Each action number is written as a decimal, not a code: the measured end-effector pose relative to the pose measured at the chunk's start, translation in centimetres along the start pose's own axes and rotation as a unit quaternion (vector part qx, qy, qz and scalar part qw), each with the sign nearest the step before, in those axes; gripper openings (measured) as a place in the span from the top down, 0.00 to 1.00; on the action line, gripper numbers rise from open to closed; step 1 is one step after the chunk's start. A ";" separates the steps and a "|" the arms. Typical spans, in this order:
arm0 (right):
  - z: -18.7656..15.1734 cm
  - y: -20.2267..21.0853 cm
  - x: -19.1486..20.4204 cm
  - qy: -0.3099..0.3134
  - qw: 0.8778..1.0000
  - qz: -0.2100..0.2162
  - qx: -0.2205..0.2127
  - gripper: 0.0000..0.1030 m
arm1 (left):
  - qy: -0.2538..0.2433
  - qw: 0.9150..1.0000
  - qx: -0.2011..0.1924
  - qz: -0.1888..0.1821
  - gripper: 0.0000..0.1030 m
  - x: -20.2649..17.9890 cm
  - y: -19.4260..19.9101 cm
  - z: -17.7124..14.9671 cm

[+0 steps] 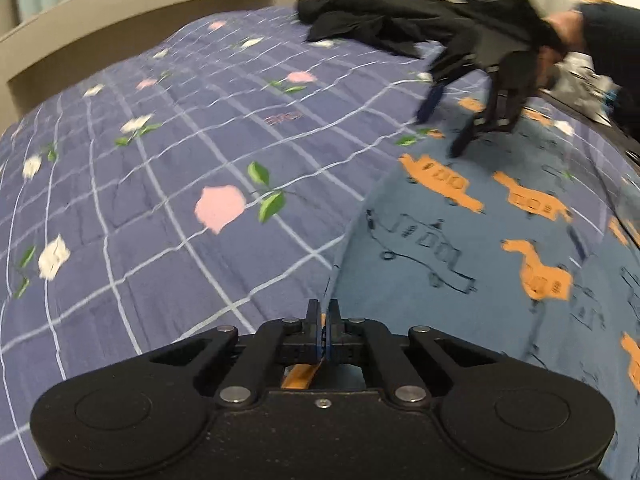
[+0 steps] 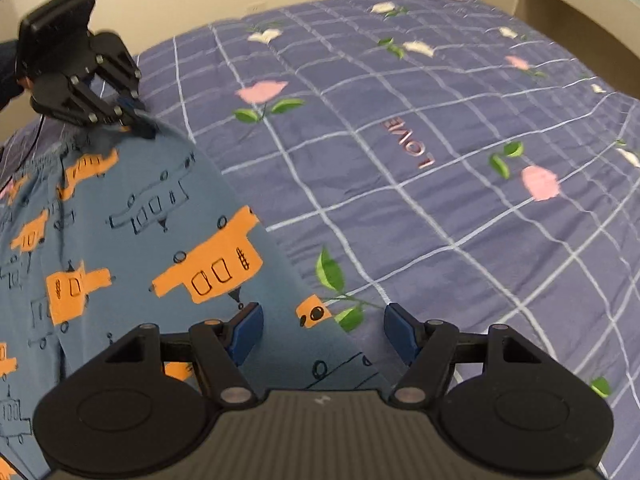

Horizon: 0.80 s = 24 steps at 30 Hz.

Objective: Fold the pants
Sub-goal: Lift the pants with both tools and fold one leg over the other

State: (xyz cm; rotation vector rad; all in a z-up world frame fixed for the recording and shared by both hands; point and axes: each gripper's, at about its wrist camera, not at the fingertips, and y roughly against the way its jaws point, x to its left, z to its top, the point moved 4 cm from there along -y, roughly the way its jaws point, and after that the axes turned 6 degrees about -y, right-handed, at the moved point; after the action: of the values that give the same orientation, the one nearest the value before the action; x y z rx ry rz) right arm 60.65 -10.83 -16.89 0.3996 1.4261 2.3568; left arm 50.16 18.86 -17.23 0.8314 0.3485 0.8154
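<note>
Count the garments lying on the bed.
2. The blue pants with orange prints lie at the near edge, pinched by the left gripper. A black garment is heaped at the far side. Others may lie outside view.

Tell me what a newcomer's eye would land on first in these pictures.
First, the blue pants printed with orange vehicles, spread over the near side of the flowered, checked quilt. Next the two black grippers: the left gripper is shut on a corner of the pants, while the right gripper hangs open above another edge. A dark garment lies crumpled at the quilt's far end in the left wrist view.
</note>
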 end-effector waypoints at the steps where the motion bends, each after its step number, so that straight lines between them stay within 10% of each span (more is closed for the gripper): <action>1: 0.0 -0.3 0.0 0.003 1.000 0.003 0.005 0.30 | -0.007 1.000 -0.008 -0.006 1.00 -0.3 0.6 0.1; 6: 0.2 -1.1 -0.2 0.001 1.000 0.026 0.017 0.38 | -0.032 0.997 -0.060 -0.042 1.00 -1.8 3.6 0.5; 10: 0.0 -0.6 0.5 0.012 0.997 0.066 0.031 0.93 | -0.044 0.996 -0.058 -0.044 1.00 -2.6 4.1 0.4; 24: -2.0 8.5 6.9 0.046 0.996 0.011 -0.078 1.00 | 0.016 0.994 -0.094 0.052 1.00 -6.0 7.5 -2.3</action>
State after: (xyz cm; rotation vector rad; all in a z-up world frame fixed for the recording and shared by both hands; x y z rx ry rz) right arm 52.31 -13.05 -9.83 0.2678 1.2694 2.5125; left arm 41.15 18.49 -13.08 0.6651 0.2541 0.9448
